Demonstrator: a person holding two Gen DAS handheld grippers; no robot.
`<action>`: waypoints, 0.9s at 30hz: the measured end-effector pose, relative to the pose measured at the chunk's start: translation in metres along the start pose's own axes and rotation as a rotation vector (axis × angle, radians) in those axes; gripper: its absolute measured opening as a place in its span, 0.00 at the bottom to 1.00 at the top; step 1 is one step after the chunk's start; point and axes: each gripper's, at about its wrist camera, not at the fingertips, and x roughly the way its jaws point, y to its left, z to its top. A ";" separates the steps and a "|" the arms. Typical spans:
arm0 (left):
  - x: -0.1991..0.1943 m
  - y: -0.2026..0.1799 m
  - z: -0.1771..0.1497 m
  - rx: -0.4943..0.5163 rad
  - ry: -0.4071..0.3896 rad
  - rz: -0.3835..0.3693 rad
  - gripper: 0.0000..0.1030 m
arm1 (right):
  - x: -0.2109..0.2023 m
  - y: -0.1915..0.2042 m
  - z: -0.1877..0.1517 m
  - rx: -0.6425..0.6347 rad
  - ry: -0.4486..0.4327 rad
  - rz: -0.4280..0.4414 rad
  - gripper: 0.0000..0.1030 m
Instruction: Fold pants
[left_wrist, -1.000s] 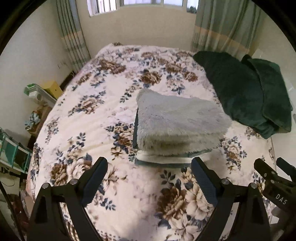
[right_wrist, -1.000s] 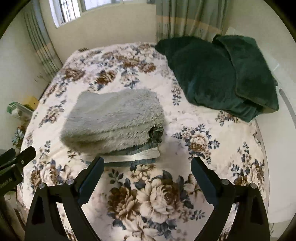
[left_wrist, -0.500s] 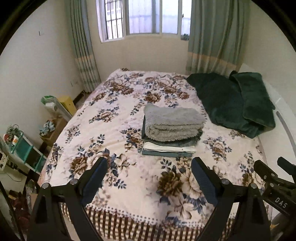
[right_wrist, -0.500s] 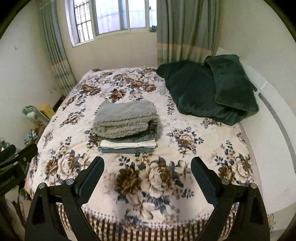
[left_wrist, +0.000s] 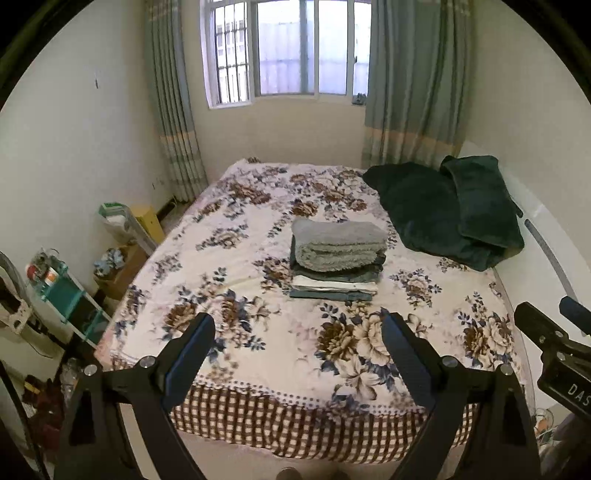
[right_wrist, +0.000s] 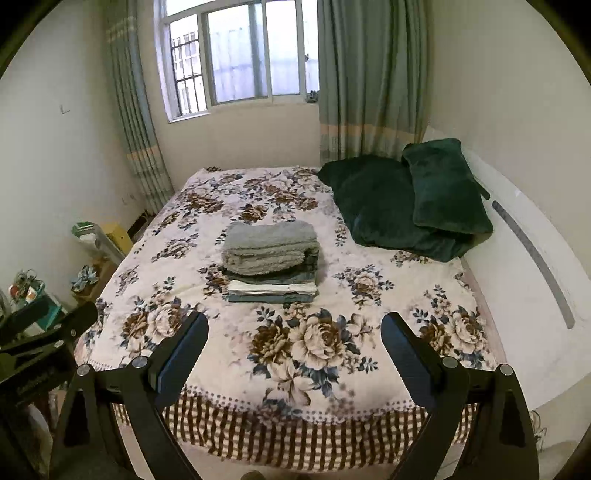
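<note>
A stack of folded pants lies in the middle of the floral bed; the top piece is grey and fluffy, with dark, white and blue-grey pieces under it. The stack also shows in the right wrist view. My left gripper is open and empty, held back off the foot of the bed. My right gripper is open and empty too, beside the left one and just as far from the stack.
A dark green blanket and pillow lie at the bed's right side by the white headboard. Shelves and clutter stand along the left wall. A window with curtains is at the far end.
Both grippers have pulled well back from the stack, from just over the bed to beyond its foot edge. The stack has not moved. Both grippers stayed open.
</note>
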 end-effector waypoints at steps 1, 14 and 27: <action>-0.008 0.001 -0.003 0.007 -0.011 0.003 0.90 | -0.010 0.001 -0.003 0.002 -0.001 0.004 0.94; -0.059 0.015 -0.018 0.023 -0.060 -0.009 1.00 | -0.090 0.021 -0.017 0.008 -0.036 0.035 0.97; -0.020 0.008 0.005 0.014 -0.038 0.001 1.00 | -0.031 0.016 0.027 0.015 -0.041 -0.055 0.98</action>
